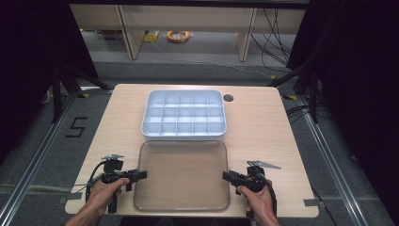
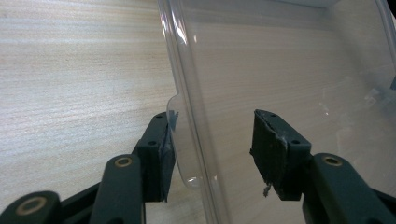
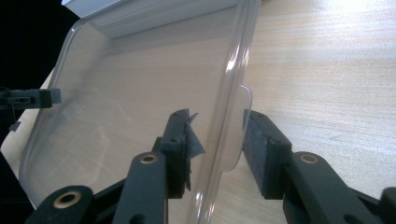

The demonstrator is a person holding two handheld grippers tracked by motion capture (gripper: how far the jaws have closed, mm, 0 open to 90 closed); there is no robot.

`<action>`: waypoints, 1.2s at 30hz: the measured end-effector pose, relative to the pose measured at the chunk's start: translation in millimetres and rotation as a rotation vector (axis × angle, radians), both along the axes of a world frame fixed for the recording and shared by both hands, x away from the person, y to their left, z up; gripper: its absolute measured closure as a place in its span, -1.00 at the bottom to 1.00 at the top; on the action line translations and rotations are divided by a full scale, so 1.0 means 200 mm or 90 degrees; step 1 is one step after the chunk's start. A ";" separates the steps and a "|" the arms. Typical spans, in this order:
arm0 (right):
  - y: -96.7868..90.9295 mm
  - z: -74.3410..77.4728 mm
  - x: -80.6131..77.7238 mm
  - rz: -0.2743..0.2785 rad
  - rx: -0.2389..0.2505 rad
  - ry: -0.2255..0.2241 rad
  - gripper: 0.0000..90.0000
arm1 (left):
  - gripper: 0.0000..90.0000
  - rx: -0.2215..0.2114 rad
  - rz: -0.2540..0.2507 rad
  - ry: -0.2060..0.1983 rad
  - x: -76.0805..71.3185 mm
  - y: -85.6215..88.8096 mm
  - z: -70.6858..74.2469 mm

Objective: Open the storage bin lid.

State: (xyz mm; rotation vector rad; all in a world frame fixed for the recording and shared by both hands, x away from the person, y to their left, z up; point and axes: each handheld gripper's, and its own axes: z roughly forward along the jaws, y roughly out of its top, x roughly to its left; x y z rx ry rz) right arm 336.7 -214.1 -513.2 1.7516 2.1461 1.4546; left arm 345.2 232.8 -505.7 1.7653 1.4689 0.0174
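Observation:
A clear plastic lid [image 1: 181,174] lies flat on the wooden table, just in front of a white compartment tray [image 1: 146,123] whose cells look empty. My left gripper [image 1: 141,174] is at the lid's left edge. In the left gripper view its jaws [image 2: 212,135] straddle the lid's rim and small tab [image 2: 184,140], with a gap on the inner side, so it is open. My right gripper [image 1: 227,176] is at the lid's right edge. Its jaws [image 3: 217,135] stand either side of the rim tab [image 3: 236,126] without pressing, open. The left gripper's tip [image 3: 30,98] shows through the lid [image 3: 140,84].
The table [image 1: 263,127] has a round cable hole [image 1: 228,98] behind the tray's right corner. Bare wood lies left and right of the lid. Beyond the table are shelving legs, cables and an orange coil [image 1: 178,36] on the floor.

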 end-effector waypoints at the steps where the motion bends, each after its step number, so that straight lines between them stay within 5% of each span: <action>1: 0.01 -0.01 0.01 -0.001 -0.010 -0.008 0.37 | 0.09 0.002 -0.002 0.001 0.00 0.00 0.00; 9: 0.01 -0.02 0.01 0.013 -0.015 0.005 0.32 | 0.06 0.009 -0.003 0.003 0.00 0.00 -0.02; 16: 0.01 -0.01 0.04 0.017 -0.029 -0.012 0.27 | 0.00 0.067 -0.007 -0.022 0.02 0.03 -0.02; 20: -0.02 -0.02 0.07 0.001 -0.023 -0.006 0.23 | -0.09 0.055 0.015 -0.037 0.02 0.03 0.00; 24: -0.04 0.01 0.08 0.012 -0.019 -0.029 0.20 | -0.11 0.037 0.018 -0.053 0.00 0.02 0.02; 28: -0.04 0.03 0.09 0.006 -0.037 -0.059 0.09 | -0.17 0.035 -0.015 -0.054 -0.01 0.03 0.03; 34: -0.03 0.07 0.08 -0.002 -0.022 -0.067 -0.08 | -0.26 -0.005 0.003 -0.081 -0.02 0.03 0.03; 36: -0.03 0.08 0.09 0.007 -0.017 -0.096 -0.12 | -0.29 -0.019 0.002 -0.090 -0.03 0.04 0.04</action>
